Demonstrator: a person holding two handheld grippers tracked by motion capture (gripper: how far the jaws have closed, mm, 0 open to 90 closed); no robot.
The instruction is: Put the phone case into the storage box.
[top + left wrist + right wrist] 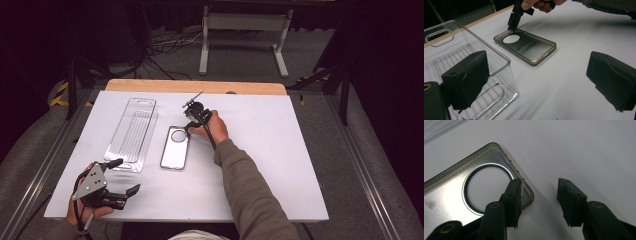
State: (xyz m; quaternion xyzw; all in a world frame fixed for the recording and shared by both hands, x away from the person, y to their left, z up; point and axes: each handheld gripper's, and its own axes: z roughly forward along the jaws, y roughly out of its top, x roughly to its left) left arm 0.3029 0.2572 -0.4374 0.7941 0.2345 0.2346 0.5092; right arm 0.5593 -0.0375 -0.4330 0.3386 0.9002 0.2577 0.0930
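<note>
Right gripper (539, 202) straddles the phone case's (175, 148) corner, jaws apart, ready to pinch; left gripper (122, 176) idles released nearby.

Found bare tabletop (270, 150) along the right edge and near edge; blocked toward the left edge by clear plastic tray (134, 132), phone case (175, 148) just beside.
</note>
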